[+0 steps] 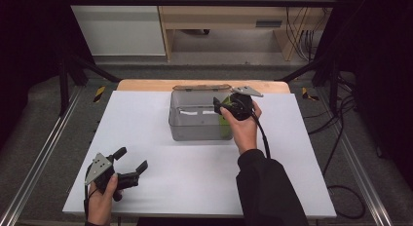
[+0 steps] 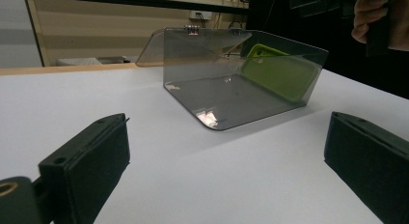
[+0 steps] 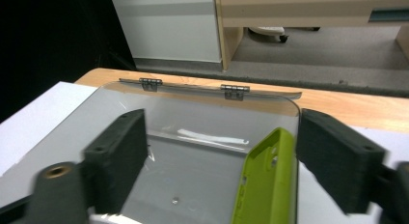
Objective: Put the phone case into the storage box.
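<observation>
Green phone case (image 3: 264, 180) inside smoky clear box (image 1: 195, 126), lower end cut off; both claws spread, right claw (image 1: 220, 107) above it, left claw (image 1: 130, 160) apart.

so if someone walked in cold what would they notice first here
Probably the clear smoky plastic box with its hinged lid thrown open, standing at the far middle of the white table. Next, the lime-green phone case standing on edge inside it against one wall, with the right tongs open just above it. The left tongs rest open at the table's near left corner.
</observation>
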`<state>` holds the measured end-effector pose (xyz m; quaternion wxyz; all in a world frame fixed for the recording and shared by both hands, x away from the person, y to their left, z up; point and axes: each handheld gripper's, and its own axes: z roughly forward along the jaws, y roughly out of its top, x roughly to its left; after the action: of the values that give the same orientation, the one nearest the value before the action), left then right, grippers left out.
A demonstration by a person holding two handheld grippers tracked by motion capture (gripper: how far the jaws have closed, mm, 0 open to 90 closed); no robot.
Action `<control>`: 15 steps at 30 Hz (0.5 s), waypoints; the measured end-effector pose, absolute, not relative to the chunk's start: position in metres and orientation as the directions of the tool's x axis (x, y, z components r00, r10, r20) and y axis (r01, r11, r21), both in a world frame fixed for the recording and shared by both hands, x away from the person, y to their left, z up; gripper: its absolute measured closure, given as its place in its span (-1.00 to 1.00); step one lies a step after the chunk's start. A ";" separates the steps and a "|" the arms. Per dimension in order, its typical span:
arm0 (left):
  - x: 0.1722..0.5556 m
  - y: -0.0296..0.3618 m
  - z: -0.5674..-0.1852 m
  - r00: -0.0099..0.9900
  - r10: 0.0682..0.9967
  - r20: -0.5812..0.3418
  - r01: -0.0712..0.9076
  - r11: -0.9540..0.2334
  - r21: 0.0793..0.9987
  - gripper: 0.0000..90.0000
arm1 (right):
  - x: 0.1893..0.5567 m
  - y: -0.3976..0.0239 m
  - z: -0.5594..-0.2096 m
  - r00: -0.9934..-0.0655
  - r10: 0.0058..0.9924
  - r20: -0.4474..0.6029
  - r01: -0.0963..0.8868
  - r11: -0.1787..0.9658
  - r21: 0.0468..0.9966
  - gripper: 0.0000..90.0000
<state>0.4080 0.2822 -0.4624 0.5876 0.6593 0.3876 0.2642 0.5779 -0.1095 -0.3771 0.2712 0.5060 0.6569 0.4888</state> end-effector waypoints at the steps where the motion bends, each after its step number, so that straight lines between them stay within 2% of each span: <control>1: 0.408 0.282 -0.462 0.560 0.822 -0.106 0.200 -0.010 0.980 -0.95 | 0.577 -0.110 -0.376 -0.347 0.928 0.136 0.394 0.012 0.919 -0.73; 8: 0.408 0.283 -0.462 0.559 0.822 -0.108 0.200 -0.008 0.980 -0.95 | 0.570 -0.113 -0.368 -0.393 0.915 0.092 0.319 0.043 0.947 -0.79; 15: 0.409 0.285 -0.462 0.555 0.824 -0.111 0.202 -0.004 0.979 -0.95 | 0.563 -0.117 -0.363 -0.443 0.894 0.073 0.294 0.068 0.953 -0.84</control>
<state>0.4086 0.2850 -0.4622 0.5877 0.6573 0.3906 0.2645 0.5628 -0.1170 -0.3634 0.2882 0.4420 0.6716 0.5201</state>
